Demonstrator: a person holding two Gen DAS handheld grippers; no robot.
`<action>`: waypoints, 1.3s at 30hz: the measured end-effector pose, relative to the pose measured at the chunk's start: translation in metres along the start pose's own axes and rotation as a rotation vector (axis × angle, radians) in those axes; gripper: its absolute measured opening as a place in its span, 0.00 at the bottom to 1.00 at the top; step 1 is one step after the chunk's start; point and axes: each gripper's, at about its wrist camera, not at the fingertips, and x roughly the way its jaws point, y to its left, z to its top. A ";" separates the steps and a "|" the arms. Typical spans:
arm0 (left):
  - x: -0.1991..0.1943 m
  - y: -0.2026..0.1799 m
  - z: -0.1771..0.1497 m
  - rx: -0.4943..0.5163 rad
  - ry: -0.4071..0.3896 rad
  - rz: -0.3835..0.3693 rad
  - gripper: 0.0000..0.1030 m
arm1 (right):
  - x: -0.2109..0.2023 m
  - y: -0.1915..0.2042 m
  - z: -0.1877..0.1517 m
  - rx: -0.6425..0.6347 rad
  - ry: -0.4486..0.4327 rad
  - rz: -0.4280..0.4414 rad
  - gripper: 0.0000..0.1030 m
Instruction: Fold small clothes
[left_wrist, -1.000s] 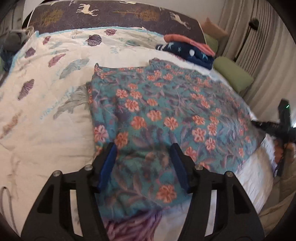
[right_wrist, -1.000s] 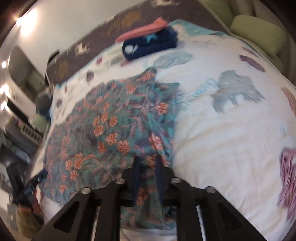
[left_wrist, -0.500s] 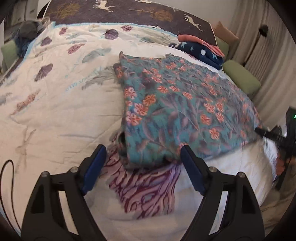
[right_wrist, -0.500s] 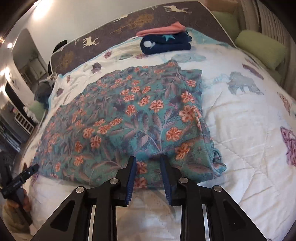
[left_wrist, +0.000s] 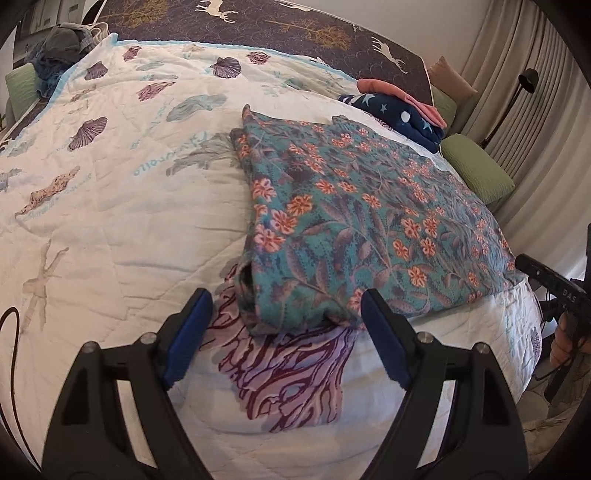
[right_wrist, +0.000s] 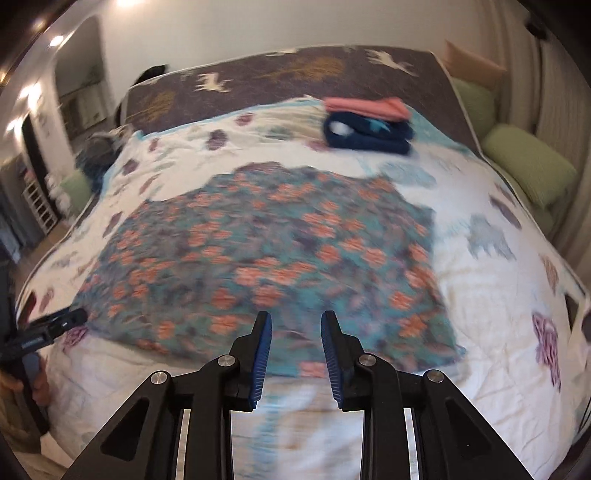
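A teal garment with orange flowers (left_wrist: 354, 229) lies folded flat on the white quilt (left_wrist: 110, 221). My left gripper (left_wrist: 285, 297) is open wide, hovering at the garment's near left corner, and its blue pads touch nothing. In the blurred right wrist view the same garment (right_wrist: 266, 243) spreads ahead. My right gripper (right_wrist: 295, 318) is open by a narrow gap above the garment's near edge, with nothing pinched. The right gripper (left_wrist: 546, 280) also shows at the right edge of the left wrist view, and the left gripper (right_wrist: 48, 328) at the left edge of the right wrist view.
A folded stack, navy with stars under coral (left_wrist: 399, 110), sits near the dark deer-print headboard (left_wrist: 295, 26). Green pillows (left_wrist: 476, 170) and curtains line the right side. A heap of clothes (left_wrist: 62, 44) is at the far left corner. A black cable (left_wrist: 7, 332) hangs at the left.
The left gripper opened wider and drew back off the garment to its near corner. The right gripper let go of the garment's edge, parted its jaws, pulled back and rolled.
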 end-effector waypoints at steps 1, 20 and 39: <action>-0.001 0.000 0.001 0.001 0.006 0.005 0.80 | 0.000 0.008 0.001 -0.022 -0.003 0.016 0.28; -0.071 0.092 -0.024 -0.199 -0.140 0.119 0.80 | 0.039 0.235 -0.028 -0.659 0.012 0.244 0.45; -0.057 0.127 -0.005 -0.289 -0.111 0.024 0.80 | 0.087 0.283 -0.023 -0.677 -0.031 0.148 0.09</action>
